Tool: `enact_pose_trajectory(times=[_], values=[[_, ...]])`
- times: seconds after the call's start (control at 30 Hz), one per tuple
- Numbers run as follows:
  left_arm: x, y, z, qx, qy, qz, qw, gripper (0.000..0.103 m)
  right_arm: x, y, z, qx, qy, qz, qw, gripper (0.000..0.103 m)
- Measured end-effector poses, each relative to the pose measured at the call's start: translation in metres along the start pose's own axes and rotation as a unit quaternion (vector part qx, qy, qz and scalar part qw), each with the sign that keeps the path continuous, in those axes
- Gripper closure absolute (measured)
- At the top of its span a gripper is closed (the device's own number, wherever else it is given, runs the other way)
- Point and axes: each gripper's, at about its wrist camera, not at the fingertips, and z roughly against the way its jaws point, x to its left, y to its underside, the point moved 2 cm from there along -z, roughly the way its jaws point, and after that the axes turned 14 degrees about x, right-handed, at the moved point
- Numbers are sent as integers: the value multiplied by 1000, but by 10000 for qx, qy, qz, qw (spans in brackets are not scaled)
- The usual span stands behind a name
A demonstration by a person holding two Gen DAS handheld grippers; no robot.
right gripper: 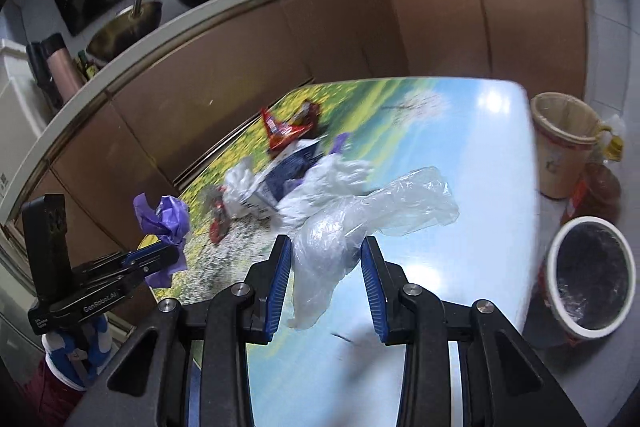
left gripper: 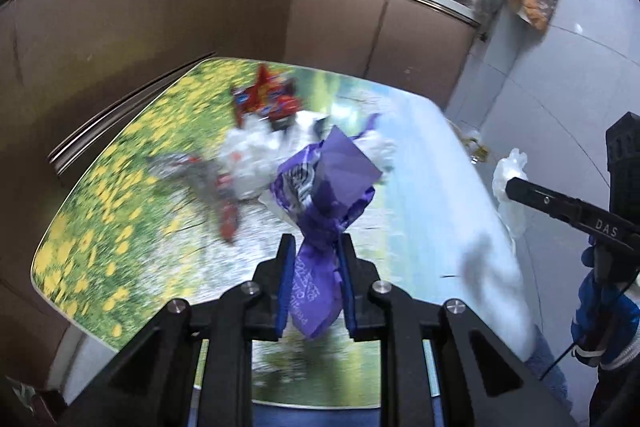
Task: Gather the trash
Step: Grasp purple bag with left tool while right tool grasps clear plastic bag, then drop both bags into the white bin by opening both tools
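While both grippers hang above the table (right gripper: 480, 155), each one has a piece of trash in it. The left gripper (left gripper: 316, 259) is pinched on a crumpled purple wrapper (left gripper: 328, 195), and its jaws are nearly together and closing. The wrapper sticks up out of the blue pads (left gripper: 285, 287) and is off the table. The right gripper (right gripper: 325, 267) holds a clear plastic bag (right gripper: 360, 219) between its 2 pads. Its jaws are partly open, with the puffy bag filling the gap. The bag hangs in the air too.

More trash lies in a pile (right gripper: 288, 179) near the middle of the table, which has a flower picture on it. A red snack wrapper (right gripper: 290, 125) sits at the far side of the pile. On the floor beside the table stand 2 bins: a white bin with a black liner (right gripper: 590, 279) and a tan bin (right gripper: 564, 143) behind it.
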Motion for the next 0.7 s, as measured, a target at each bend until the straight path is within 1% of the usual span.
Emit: enact_pose_trajectory(times=[0.13,0.2,0.23,0.33,0.4,0.43,0.6,0.63,0.7], values=[[-42,-16,-8,92,213,-432,9988,84,-36,12,27,-231,300,-285,9989,67],[-69,-24,-16,158,338,-704,9968,84,-55,17,37,-305,429,-453,9976,67],[-86,-30,-21,197,408,-876,9951,84,-70,21,44,-359,534,-598,9961,67],[-135,-43,-38,289,590,-1355,9886,84,-105,29,58,-477,768,-944,9914,67],[-159,-50,-48,334,665,-1580,9846,84,-125,34,65,-541,896,-1129,9881,67],[-178,-55,-56,382,731,-1738,9813,84,-140,37,69,-578,1023,-1254,9851,67],[-242,-75,-89,567,896,-2192,9699,84,-198,46,77,-628,1295,-1762,9738,67],[-259,-81,-101,646,941,-2301,9664,84,-209,48,75,-611,1338,-1851,9716,67],[-279,-88,-116,734,975,-2400,9631,84,-226,49,70,-564,1407,-1984,9683,67]])
